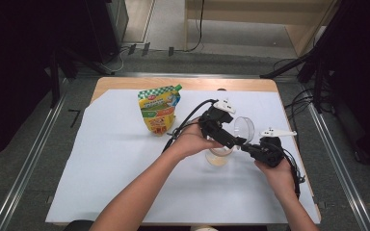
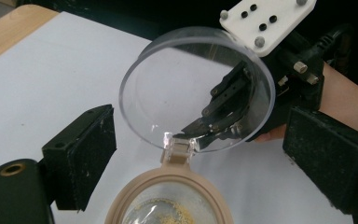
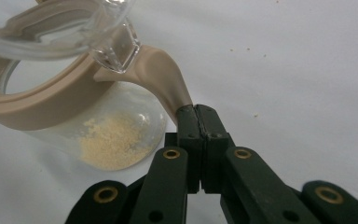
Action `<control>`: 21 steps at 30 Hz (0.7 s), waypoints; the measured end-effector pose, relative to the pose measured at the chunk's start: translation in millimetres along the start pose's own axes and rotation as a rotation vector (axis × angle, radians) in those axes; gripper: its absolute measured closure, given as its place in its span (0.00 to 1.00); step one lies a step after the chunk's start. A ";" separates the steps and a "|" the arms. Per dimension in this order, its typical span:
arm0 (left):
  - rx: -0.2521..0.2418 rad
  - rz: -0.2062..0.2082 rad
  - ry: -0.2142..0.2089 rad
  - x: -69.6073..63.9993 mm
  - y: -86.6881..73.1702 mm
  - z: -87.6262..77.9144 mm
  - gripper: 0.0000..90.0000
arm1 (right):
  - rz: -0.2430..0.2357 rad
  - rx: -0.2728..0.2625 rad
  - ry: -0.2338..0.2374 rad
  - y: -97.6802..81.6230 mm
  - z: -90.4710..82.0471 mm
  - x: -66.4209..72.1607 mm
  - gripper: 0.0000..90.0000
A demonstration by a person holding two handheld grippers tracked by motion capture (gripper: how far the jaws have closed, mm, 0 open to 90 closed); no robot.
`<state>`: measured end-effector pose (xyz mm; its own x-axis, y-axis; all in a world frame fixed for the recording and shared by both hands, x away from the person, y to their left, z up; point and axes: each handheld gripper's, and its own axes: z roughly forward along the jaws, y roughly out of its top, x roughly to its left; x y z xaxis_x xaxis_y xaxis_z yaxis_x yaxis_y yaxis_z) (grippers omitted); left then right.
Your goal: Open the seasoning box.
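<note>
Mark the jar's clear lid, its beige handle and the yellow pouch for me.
clear lid [image 2: 186, 79], left gripper view, on the middle of the open transparent disc.
beige handle [image 3: 165, 77], right gripper view, on the curved arm above the shut jaws.
yellow pouch [image 1: 159, 113], high view, on its printed front.

The jar [image 2: 170, 198] is cut off by the left gripper view's bottom edge, its base out of frame.

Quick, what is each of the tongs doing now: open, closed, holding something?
Left tongs: open, holding nothing, by the jar's clear lid.
Right tongs: closed on the jar's beige handle.
</note>
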<state>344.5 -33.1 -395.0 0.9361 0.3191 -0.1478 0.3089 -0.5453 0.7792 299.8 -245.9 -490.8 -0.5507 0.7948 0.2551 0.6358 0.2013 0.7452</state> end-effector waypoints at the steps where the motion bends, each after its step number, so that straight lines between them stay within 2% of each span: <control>1: 0.000 -0.002 -0.003 -0.5 0.0 0.5 0.11 | 0.000 0.000 -0.001 0.0 0.1 0.1 1.00; 4: 0.026 0.001 0.002 -0.9 -0.9 0.1 0.11 | 0.000 -0.001 0.002 -0.2 -0.3 0.0 1.00; 9: 0.029 0.005 -0.001 -1.9 -3.2 -6.1 0.11 | -0.004 -0.002 0.001 -0.2 -0.9 -0.3 1.00; 12: 0.035 -0.008 -0.010 -1.1 -7.4 -10.0 0.11 | 0.002 0.000 0.004 -0.3 -1.9 -0.2 0.99; 14: 0.037 -0.025 -0.017 0.1 -12.6 -13.6 0.15 | -0.003 -0.007 -0.003 -0.4 -3.7 -0.2 0.99; 17: 0.045 -0.022 -0.029 1.7 -20.4 -17.9 0.18 | -0.015 -0.002 -0.017 -1.5 -8.0 0.6 0.97; 19: 0.042 -0.022 -0.030 2.2 -26.5 -21.5 0.26 | -0.017 -0.007 -0.021 -2.7 -11.4 1.7 0.97; 21: 0.033 -0.032 -0.033 3.1 -32.3 -25.2 0.29 | -0.020 -0.001 -0.024 -4.1 -15.3 3.1 0.95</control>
<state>333.1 5.0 -405.2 0.9307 0.3109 -0.1926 0.3433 -0.5612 0.7531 287.2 -253.1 -483.6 -0.5501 0.8042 0.2250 0.6243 0.2171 0.7504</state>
